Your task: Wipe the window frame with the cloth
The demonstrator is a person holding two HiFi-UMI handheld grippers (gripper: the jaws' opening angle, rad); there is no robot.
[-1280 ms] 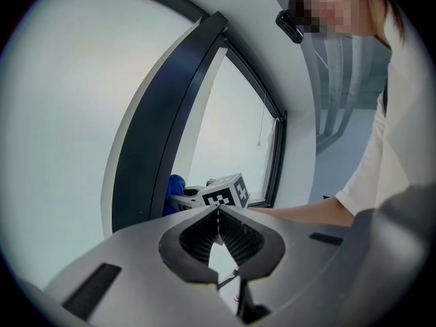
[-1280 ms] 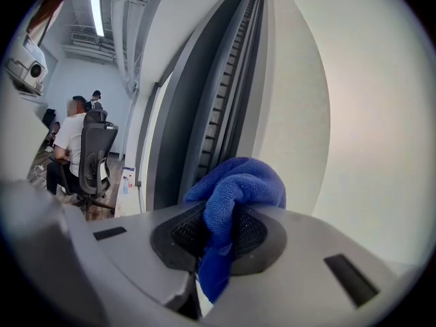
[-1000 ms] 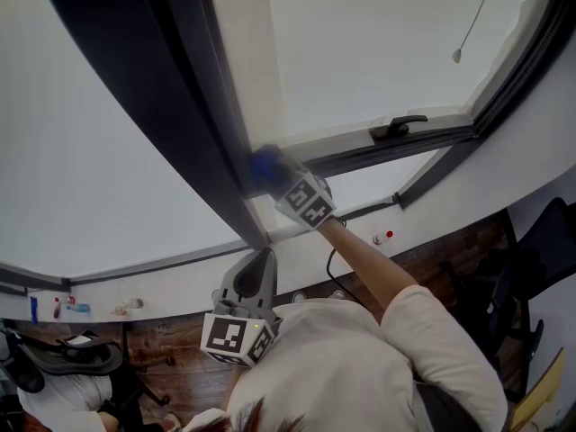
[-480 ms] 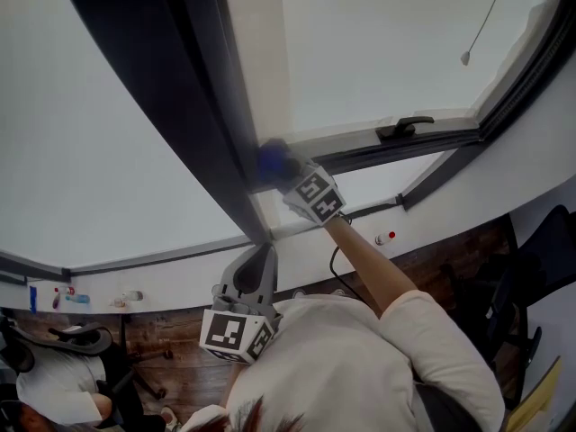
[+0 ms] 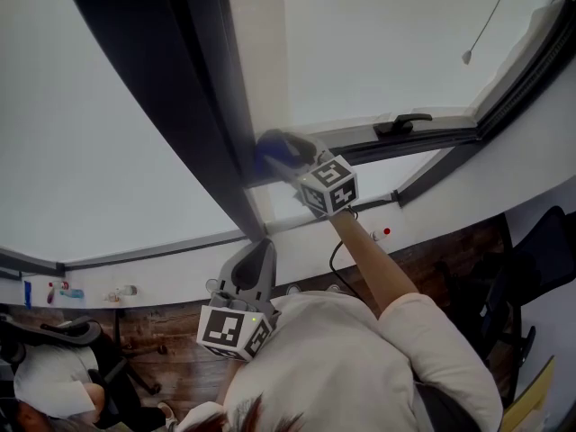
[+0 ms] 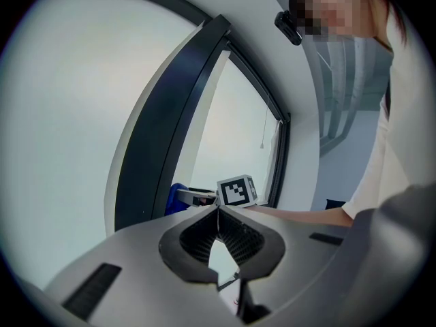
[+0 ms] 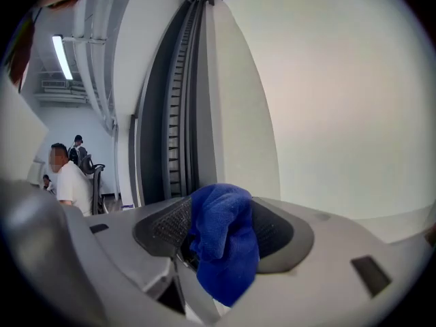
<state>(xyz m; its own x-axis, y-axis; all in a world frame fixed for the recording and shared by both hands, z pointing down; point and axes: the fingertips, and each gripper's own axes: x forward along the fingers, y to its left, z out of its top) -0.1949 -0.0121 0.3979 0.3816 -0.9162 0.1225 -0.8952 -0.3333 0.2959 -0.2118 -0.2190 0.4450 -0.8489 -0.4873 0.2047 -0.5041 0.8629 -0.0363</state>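
The jaws of the right gripper (image 7: 219, 208) have just been opening and are spread wide. The bunched blue fabric cloth (image 7: 223, 251), soft and lightweight, is left loose between them, near the dark grey metal window frame (image 7: 174, 114). It is best retaken by its thick fold. The left gripper (image 6: 218, 213) is closed on nothing.

Blue bunched cloth (image 7: 221, 240): soft, napped, matt textile is seen.
Dark grey window frame (image 5: 171, 79): smooth matt finish is shown.
Brown floor (image 5: 166, 331): wood is suggested.

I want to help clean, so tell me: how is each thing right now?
Left gripper: shut, empty.
Right gripper: jaws have just been opening, cloth between them.
Blue cloth: bunched up between the open jaws.
Window handle: lying flat along the window frame.
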